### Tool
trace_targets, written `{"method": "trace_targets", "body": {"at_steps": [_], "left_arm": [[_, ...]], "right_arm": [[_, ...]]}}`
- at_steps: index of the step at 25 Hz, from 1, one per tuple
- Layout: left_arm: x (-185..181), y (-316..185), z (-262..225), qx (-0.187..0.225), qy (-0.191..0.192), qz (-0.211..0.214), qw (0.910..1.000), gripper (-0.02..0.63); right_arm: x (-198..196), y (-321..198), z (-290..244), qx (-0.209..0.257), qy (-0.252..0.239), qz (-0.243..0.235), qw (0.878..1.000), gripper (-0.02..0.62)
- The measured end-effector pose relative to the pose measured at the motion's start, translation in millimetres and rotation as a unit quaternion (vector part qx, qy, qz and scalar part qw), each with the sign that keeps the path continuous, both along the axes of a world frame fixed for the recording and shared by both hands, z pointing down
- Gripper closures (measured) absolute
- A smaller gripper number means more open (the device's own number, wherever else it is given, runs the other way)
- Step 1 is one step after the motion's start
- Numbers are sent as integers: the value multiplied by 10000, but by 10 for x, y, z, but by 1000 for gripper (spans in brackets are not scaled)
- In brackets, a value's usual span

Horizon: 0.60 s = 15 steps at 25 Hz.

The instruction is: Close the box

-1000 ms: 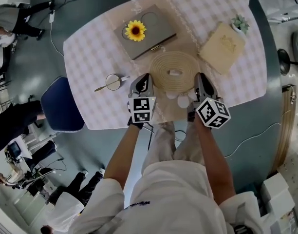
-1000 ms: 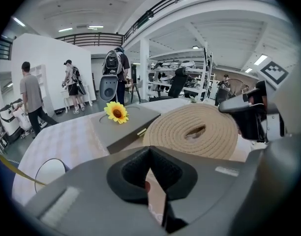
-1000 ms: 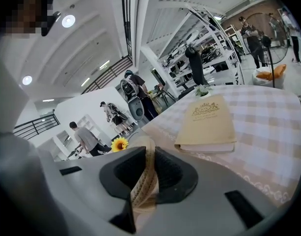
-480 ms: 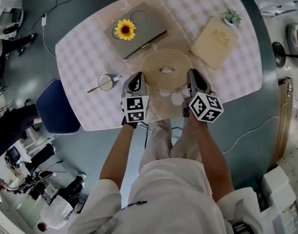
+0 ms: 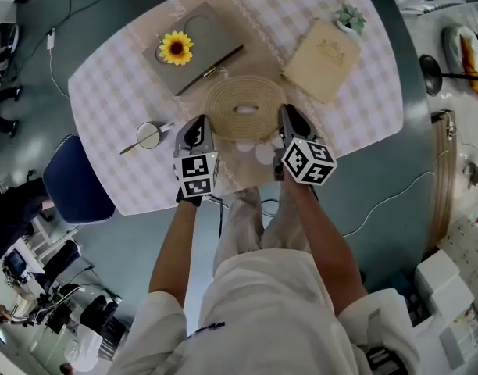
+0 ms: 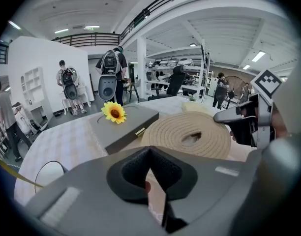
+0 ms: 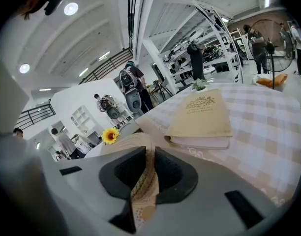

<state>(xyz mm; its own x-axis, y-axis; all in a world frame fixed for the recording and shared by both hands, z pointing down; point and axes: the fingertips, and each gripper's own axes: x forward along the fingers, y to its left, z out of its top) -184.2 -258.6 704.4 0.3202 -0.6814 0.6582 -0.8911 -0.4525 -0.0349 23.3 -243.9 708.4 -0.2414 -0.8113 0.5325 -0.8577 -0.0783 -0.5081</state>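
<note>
Round woven mat (image 5: 223,100) mid-table, cream book (image 5: 322,49) beside small plant (image 5: 349,18), cup (image 5: 148,136) with spoon (image 5: 128,148), blue chair (image 5: 75,190)

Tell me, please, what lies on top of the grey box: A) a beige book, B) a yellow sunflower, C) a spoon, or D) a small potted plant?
B: the head view shows a yellow sunflower lying on the lid of the grey box, and the left gripper view shows it there as well.
</note>
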Motion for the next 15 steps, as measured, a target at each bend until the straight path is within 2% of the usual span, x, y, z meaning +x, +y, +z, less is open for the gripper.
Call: {"method": "trace_targets", "body": {"at_steps": [9,15], "left_arm": [[59,10,2,12,-20,55,10000,606],[63,6,28,-23,-21,-9,10000,606]], "right_arm": [[54,-7,48,-36,37,-7,10000,532],[46,-16,127,-144,286,-337,9989,532]]}}
